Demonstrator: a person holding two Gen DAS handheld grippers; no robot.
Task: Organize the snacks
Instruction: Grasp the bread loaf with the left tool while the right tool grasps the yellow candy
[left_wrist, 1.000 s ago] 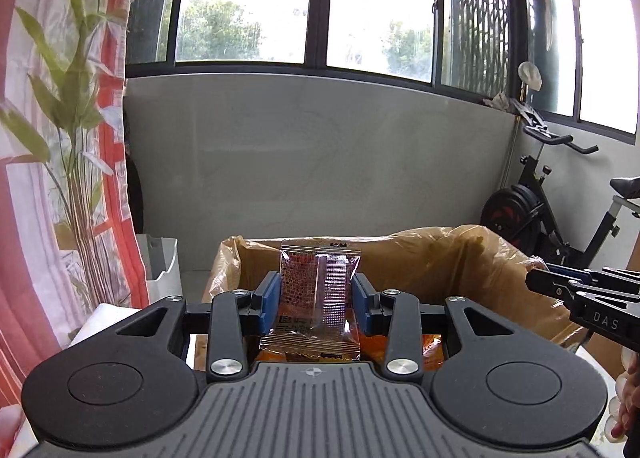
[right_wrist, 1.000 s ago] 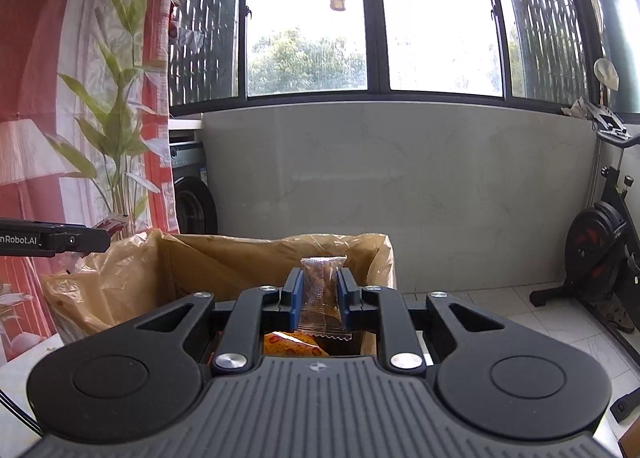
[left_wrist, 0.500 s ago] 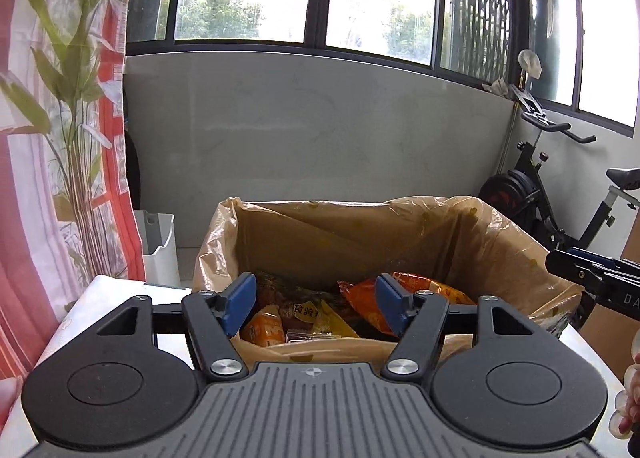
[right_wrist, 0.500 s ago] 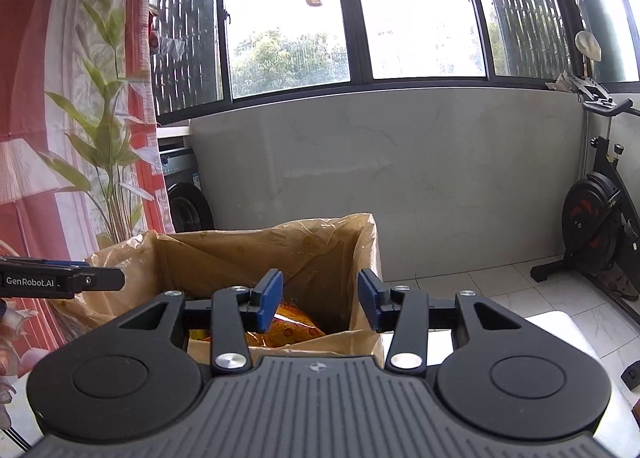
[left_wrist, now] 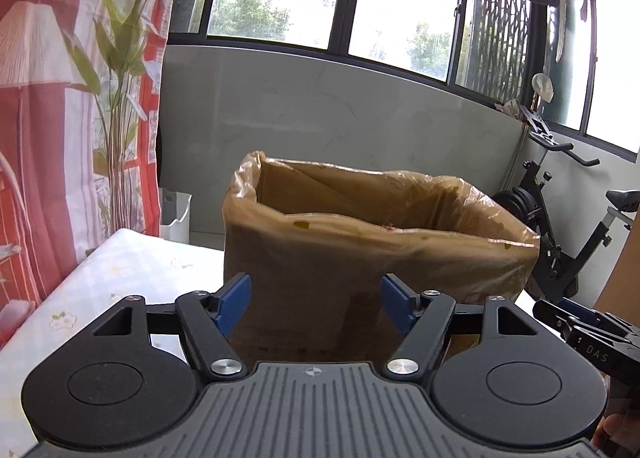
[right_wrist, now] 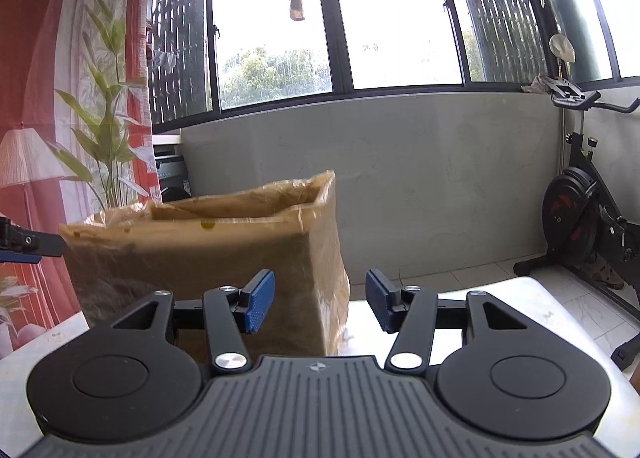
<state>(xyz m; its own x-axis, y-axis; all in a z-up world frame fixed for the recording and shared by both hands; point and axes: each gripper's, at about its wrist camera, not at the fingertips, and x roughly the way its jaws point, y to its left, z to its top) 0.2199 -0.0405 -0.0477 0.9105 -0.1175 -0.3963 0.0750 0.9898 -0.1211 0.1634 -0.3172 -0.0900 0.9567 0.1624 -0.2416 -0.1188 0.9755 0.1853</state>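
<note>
Right now both of your tools are spread apart with nothing between their blue pads. Your left tool (left_wrist: 316,304) sits low, level with the side wall of the cardboard box (left_wrist: 360,258), which fills the middle of its view; its pads (left_wrist: 234,300) frame the brown wall without touching it, as far as the view lets you judge. The box is lined with a thin yellowish plastic bag (left_wrist: 480,197) whose edge folds over the rim, and it stands on the table (left_wrist: 120,278), which wears a pale floral cloth.

Your right tool (right_wrist: 320,300) is likewise released, aimed at the box's right-hand corner (right_wrist: 320,258), toward the table's right edge. From this low angle the snacks inside the box are hidden (only a tiny red speck shows above the near rim in the left view, too small to identify). The tip of your left tool (right_wrist: 28,244) pokes in at the left border of the right view, beside the box's far end, and the tip of your right tool (left_wrist: 580,334) shows low on the right in the left view.

Behind the table stand a grey wall, windows and an exercise bike (right_wrist: 580,217).
</note>
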